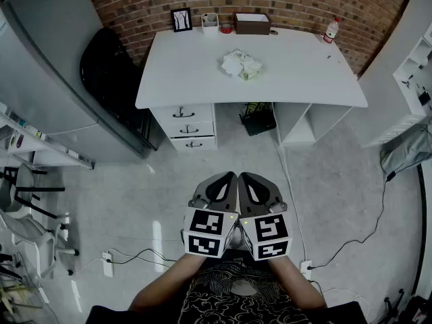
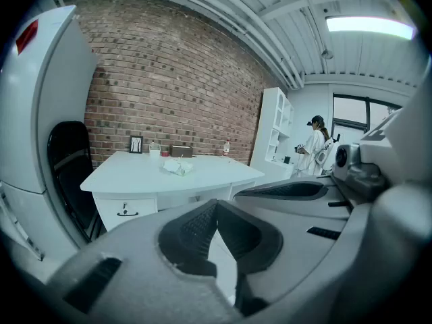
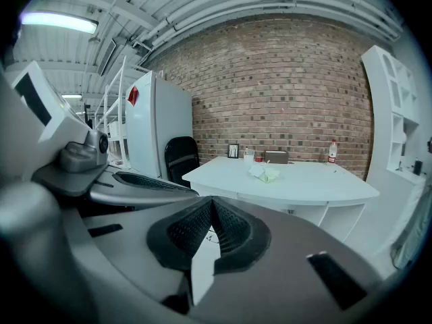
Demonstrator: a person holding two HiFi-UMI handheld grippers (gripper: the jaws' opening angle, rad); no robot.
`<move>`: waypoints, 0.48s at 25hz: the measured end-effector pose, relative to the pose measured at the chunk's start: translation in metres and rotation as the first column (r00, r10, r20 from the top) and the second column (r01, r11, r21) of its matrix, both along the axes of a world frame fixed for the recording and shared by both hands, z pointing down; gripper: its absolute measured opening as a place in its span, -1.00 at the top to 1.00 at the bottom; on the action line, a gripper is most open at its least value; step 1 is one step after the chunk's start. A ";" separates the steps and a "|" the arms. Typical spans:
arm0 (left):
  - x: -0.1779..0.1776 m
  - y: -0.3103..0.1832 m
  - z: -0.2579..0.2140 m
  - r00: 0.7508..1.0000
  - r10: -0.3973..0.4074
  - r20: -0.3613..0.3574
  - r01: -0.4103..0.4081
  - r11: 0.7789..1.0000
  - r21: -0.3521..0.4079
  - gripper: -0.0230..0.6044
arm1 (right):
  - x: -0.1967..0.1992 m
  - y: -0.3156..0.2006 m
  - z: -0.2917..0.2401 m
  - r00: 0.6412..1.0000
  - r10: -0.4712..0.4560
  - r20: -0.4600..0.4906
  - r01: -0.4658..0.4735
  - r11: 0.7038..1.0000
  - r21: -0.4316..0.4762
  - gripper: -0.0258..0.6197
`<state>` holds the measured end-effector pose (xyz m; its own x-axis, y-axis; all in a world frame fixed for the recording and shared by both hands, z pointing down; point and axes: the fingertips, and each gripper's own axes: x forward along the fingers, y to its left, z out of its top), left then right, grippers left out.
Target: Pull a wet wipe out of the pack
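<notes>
The wet wipe pack (image 1: 241,65) is a pale, crumpled-looking packet with a green tint, lying near the middle of the white desk (image 1: 189,79). It also shows far off as the pack (image 2: 177,168) in the left gripper view and the pack (image 3: 264,173) in the right gripper view. My left gripper (image 1: 224,181) and right gripper (image 1: 254,181) are held side by side close to my body, over the floor, well short of the desk. The jaws of the left gripper (image 2: 216,206) and of the right gripper (image 3: 211,202) are closed together with nothing between them.
At the desk's back edge stand a picture frame (image 1: 181,19), a cup (image 1: 210,21), a brown box (image 1: 252,23) and a bottle (image 1: 331,30). A black chair (image 1: 111,66) is left of the desk, drawers (image 1: 184,127) below it. Cables and a power strip (image 1: 108,263) lie on the floor. A person (image 2: 314,147) stands far right.
</notes>
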<state>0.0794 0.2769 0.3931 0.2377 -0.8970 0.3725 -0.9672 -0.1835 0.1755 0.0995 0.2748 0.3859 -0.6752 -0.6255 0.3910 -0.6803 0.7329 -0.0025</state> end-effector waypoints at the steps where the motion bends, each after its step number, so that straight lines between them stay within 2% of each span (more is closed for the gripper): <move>1: -0.002 0.001 0.000 1.000 0.003 0.000 -0.003 1.000 0.000 0.89 | -0.002 0.001 0.000 1.000 0.002 0.000 -0.002 1.000 0.000 0.87; 12: -0.012 -0.004 0.001 1.000 -0.002 -0.009 0.002 1.000 0.015 0.89 | -0.007 -0.003 -0.002 0.999 0.035 0.018 -0.035 0.999 0.013 0.87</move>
<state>0.0677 0.2725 0.3936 0.2388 -0.9029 0.3573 -0.9661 -0.1838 0.1810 0.0920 0.2715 0.3844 -0.6599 -0.6539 0.3700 -0.7053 0.7089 -0.0052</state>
